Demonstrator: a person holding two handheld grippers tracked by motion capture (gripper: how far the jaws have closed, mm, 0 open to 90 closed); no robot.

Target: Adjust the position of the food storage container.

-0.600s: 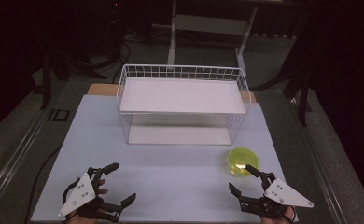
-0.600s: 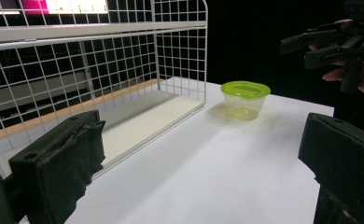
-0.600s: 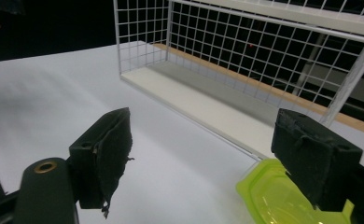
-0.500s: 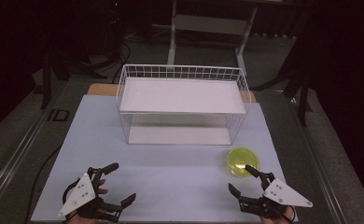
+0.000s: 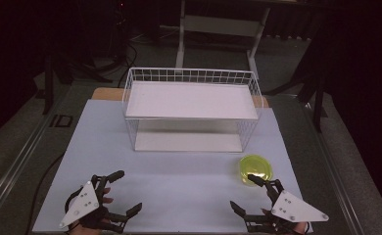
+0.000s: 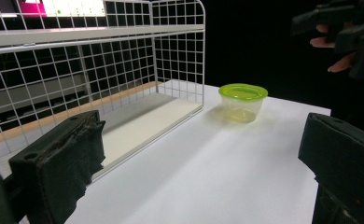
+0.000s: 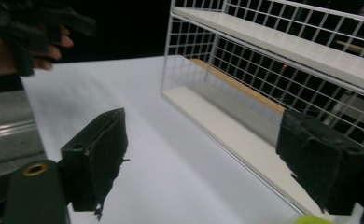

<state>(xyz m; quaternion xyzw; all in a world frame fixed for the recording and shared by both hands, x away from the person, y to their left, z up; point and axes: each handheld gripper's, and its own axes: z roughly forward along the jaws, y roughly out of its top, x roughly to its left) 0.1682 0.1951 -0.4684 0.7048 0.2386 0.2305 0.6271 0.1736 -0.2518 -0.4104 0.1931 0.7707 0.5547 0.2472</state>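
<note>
A small clear tub with a lime-green lid stands on the white table right of centre, and it also shows in the left gripper view. My right gripper is open at the near right, its far fingertip just short of the tub. My left gripper is open at the near left, holding nothing. In the left gripper view the jaws stand wide apart and face the tub. The right gripper's jaws are spread and face the wire rack.
A white two-level wire rack stands at the middle back of the table, with both shelves bare. Dark floor, stands and cables surround the table. The other hand's gripper shows far off in each gripper view.
</note>
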